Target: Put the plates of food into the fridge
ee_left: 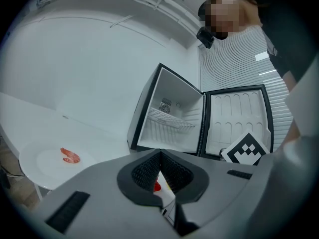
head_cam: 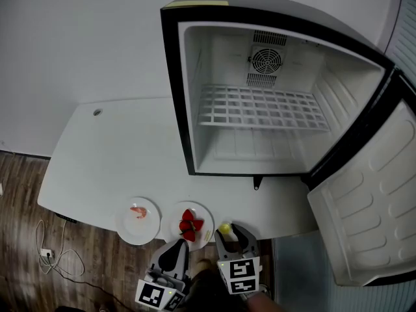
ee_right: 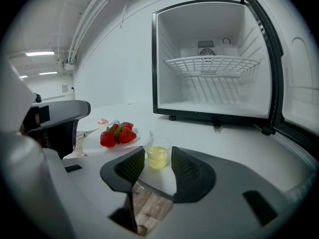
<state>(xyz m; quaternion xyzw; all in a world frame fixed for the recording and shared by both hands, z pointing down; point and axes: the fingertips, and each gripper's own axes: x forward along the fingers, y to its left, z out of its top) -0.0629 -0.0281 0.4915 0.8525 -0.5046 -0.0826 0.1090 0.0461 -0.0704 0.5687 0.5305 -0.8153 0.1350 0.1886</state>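
At smooth white tabletop's [head_cam: 104,155] rounded front edge, round white plate of red strawberries [head_cam: 204,212] beside round white plate with pink shrimp [head_cam: 140,229], bare tabletop between them and open black fridge [head_cam: 260,155] with white wire shelf [head_cam: 260,108]; ribbed jaws of left gripper [head_cam: 180,246] pressed together, those of right gripper [head_cam: 233,234] spread around small clear cup of yellow liquid [head_cam: 225,227].
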